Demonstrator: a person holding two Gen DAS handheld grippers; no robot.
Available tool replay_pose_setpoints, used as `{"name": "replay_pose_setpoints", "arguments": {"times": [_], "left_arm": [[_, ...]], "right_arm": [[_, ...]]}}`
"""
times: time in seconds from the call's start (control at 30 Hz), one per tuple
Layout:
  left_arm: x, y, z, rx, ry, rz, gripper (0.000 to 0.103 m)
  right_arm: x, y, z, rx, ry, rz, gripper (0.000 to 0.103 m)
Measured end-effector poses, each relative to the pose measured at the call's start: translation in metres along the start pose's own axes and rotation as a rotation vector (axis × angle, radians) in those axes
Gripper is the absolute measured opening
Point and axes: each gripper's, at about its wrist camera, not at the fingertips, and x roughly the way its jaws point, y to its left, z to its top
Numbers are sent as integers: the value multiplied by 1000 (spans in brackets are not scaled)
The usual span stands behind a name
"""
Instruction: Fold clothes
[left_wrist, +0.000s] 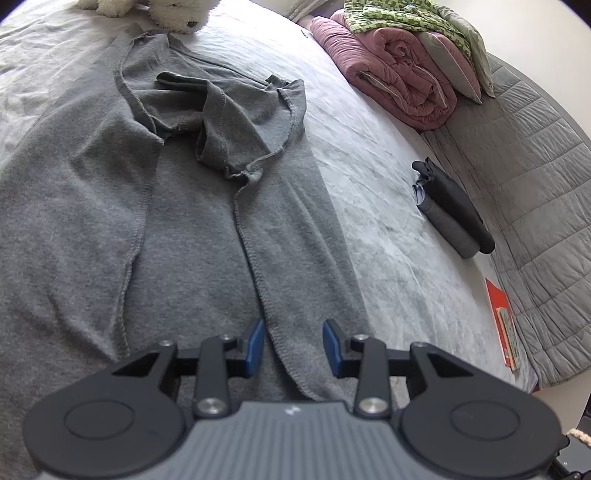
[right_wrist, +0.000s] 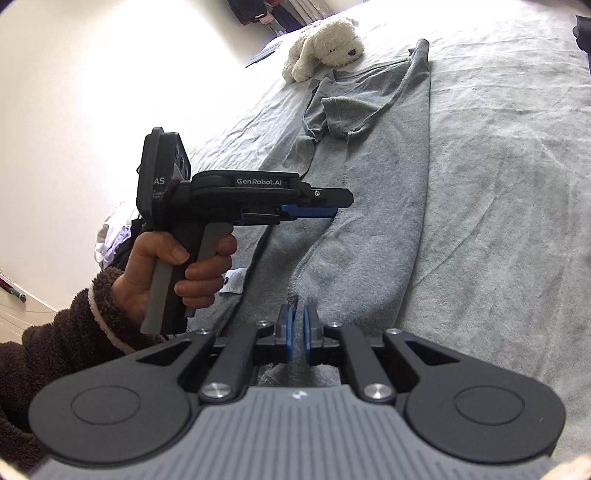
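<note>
Garment: grey top (left_wrist: 207, 229) spread lengthwise on the bed sheet (left_wrist: 369, 206), neck end toward the white plush dog (right_wrist: 325, 48), hem end nearest both tools
Side folds: both long edges already turned in over the body, stitched seams running close together down the middle
Sleeve: one sleeve (left_wrist: 221, 122) bunched and rumpled on the upper half of the top, short of the plush dog, not laid flat
Left gripper (left_wrist: 293, 349): blue pads apart, hovering over the hem end of the top, right-hand folded edge passing between them, nothing clamped
Right gripper (right_wrist: 298, 332): pads drawn nearly together at the hem end; whether a thin edge of the top is pinched between them cannot be told
Left hand (right_wrist: 173, 273): wrapped round the tool handle, fleece sleeve (right_wrist: 74, 332) at the wrist, held above the near left side of the top
Finished work: folded dark garments (left_wrist: 454, 210) stacked well to the right of the top
Progress: judged about midway on this piece
Outstanding: sleeve to be flattened, then hem end to be carried up toward the neck
</note>
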Motion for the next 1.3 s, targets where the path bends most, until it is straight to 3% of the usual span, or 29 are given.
{"name": "replay_pose_setpoints", "arguments": {"times": [0.1, 0.17, 0.23, 0.33, 0.53, 0.83, 0.9, 1.07, 1.13, 1.17, 1.23, 1.3], "left_arm": [[3, 1, -1, -11, -42, 0, 33], [5, 1, -2, -6, -77, 15, 23], [8, -1, -3, 7, -108, 37, 6], [5, -1, -4, 4, -149, 50, 1], [-10, -5, 3, 28, -225, 41, 1], [-7, -14, 20, 135, -241, 87, 1], [-4, -14, 21, 152, -234, 110, 1], [-7, -9, 22, 141, -188, 123, 4], [-12, -7, 22, 140, -184, 114, 12], [-14, -6, 22, 134, -182, 113, 13], [-18, -3, 21, 124, -174, 112, 17], [-22, -2, 20, 125, -158, 110, 17]], "right_arm": [[-3, -2, -1, 24, 1, 26, 8], [-4, -3, -1, 32, 5, 37, 8], [-2, -2, -2, 33, 13, 40, 8], [0, -2, -3, 32, 25, 43, 8], [9, 2, -2, 33, 46, 62, 9], [38, 10, -2, 7, 99, 69, 9], [48, 10, -5, 1, 128, 43, 17], [48, 12, -11, -35, 134, -4, 17], [41, 18, -13, -77, 111, -17, 21], [38, 24, -16, -115, 101, -20, 23], [33, 37, -22, -198, 81, -24, 40], [33, 50, -29, -287, 81, -38, 40]]}}
